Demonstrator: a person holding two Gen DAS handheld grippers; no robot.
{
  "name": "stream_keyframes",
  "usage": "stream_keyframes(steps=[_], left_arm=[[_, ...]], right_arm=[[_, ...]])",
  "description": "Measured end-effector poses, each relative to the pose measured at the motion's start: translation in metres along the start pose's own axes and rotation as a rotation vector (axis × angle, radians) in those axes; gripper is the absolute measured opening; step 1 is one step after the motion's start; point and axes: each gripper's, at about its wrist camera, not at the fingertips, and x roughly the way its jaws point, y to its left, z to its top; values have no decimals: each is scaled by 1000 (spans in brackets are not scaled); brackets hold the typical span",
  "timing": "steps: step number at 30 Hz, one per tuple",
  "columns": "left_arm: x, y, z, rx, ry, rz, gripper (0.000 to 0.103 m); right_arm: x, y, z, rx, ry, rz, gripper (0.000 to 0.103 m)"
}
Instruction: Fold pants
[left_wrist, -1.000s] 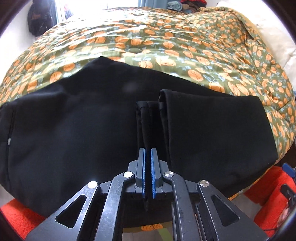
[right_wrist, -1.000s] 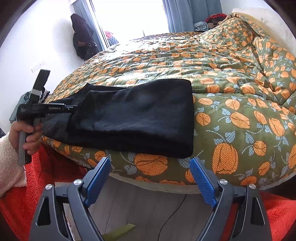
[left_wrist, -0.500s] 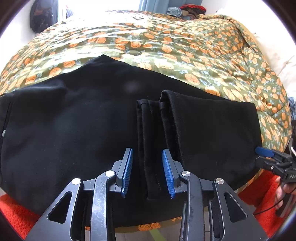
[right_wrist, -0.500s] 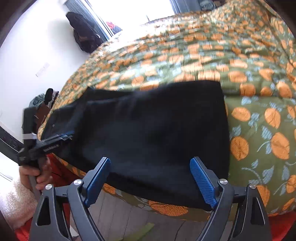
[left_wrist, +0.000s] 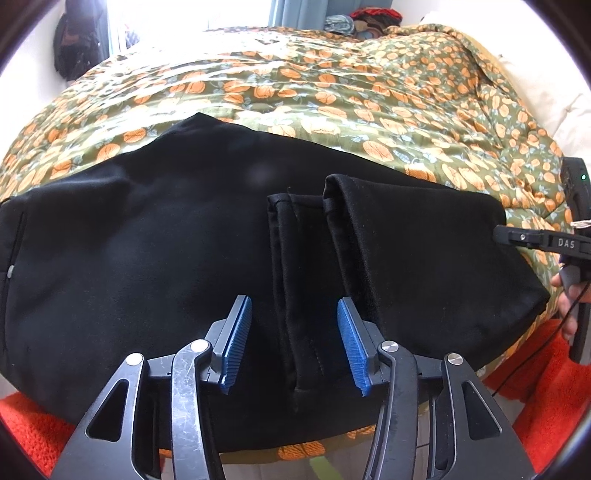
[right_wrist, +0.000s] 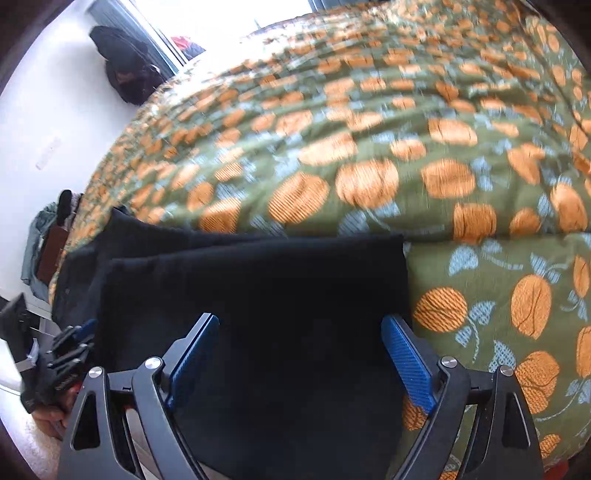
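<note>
The left gripper (left_wrist: 293, 330) is seen opening, its pads clear of the hem ends lying between them. The right gripper (right_wrist: 295, 363) is held spread wide over the folded end, nothing pinched. One pair of black pants (left_wrist: 147, 258) lies folded on the near edge of the one floral quilt (left_wrist: 332, 92). For the next fold, all layers should be pinched together at the right edge.
</note>
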Motion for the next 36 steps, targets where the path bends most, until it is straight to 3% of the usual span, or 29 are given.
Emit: stream_keyframes(steps=[5, 9, 11, 14, 18, 21, 26, 30, 36], left_arm=[[0, -2, -1, 19, -5, 8, 54], [1, -2, -1, 12, -5, 11, 55], [2, -3, -1, 12, -5, 15, 56], [2, -3, -1, 9, -4, 16, 58], [1, -4, -2, 11, -8, 42, 66], [-3, -2, -3, -2, 2, 93, 82], [-28, 12, -14, -32, -21, 102, 89], [-47, 40, -18, -85, -42, 162, 93], [-95, 117, -13, -244, -88, 297, 93]], right_arm=[[-61, 25, -11, -76, -180, 27, 87], [-91, 48, -58, -152, -279, 45, 88], [-76, 51, -82, -148, -256, 43, 89], [-31, 44, -100, -112, -122, 23, 89], [-18, 60, -101, -240, -100, -39, 103], [-10, 68, -110, -332, -103, -113, 103], [-4, 73, -114, -380, -106, -174, 103], [-4, 72, -115, -369, -115, -173, 103], [-3, 77, -114, -364, -124, -203, 103]])
